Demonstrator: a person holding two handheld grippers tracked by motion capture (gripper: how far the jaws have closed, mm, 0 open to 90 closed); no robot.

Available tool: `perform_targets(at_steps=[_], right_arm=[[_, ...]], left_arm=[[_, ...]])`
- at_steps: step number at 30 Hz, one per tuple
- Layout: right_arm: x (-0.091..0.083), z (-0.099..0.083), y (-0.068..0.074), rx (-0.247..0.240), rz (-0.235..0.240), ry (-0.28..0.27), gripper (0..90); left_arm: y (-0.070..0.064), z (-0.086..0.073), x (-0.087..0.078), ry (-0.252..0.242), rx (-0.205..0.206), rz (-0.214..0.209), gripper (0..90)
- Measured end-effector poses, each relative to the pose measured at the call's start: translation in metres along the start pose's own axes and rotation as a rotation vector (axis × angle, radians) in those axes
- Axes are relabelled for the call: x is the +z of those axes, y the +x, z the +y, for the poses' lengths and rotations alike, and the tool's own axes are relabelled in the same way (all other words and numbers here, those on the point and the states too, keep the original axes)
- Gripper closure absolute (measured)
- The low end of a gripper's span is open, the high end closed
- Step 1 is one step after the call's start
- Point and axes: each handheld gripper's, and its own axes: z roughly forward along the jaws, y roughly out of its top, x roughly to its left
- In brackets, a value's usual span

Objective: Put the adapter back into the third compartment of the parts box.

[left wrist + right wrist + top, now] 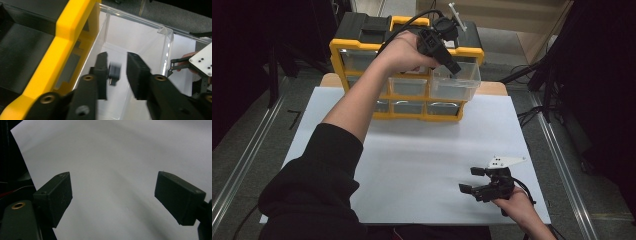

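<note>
Nearest the high camera: a dark sleeve [312,195] entering at bottom left, forearm reaching up to the far edge.
Worktop [412,165] carries a white sheet; its whole middle and near half lie bare, open room between the two hands. Sheet edges show at left, right and near side.
Yellow-and-black drawer cabinet [362,47] stands at the far edge, rows of clear drawers facing the person.
One clear drawer [462,82] at upper right is pulled out, open top.
Left claw [451,64] points down into that drawer, jaws partly apart; the left gripper view shows a small dark blurred piece [114,72] between them, beside the left jaw; contact cannot be told. Drawer floor otherwise bare.
Right claw [472,180] hovers low at the sheet's near right, jaws released wide, nothing between.
</note>
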Motion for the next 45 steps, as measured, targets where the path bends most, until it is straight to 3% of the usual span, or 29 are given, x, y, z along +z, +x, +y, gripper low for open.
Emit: perform_targets(at_steps=[8,16,25,32,39,45], right_arm=[[0.000,-0.001,-0.003,0.004,0.004,-0.002,12.9],[-0.003,-0.003,-0.002,0.001,0.003,-0.001,13.0],[-0.002,-0.002,-0.002,0.003,0.004,-0.004,12.9],[0.000,-0.001,0.000,0.001,-0.003,0.005,12.9],[0.003,0.000,0.000,0.009,-0.006,0.009,12.9],[0.002,0.000,-0.002,0.016,-0.012,0.006,12.9]], left_arm=[[-0.001,-0.001,-0.018,-0.038,-0.046,0.005,48.1],[0.000,-0.019,-0.044,-0.054,-0.058,-0.008,39.7],[-0.001,-0.040,-0.069,-0.090,-0.063,-0.012,36.9],[0.005,-0.067,-0.087,-0.118,-0.092,-0.005,36.8],[0.007,-0.090,-0.091,-0.122,-0.107,-0.005,33.9],[0.010,-0.112,-0.084,-0.134,-0.137,-0.037,32.2]])
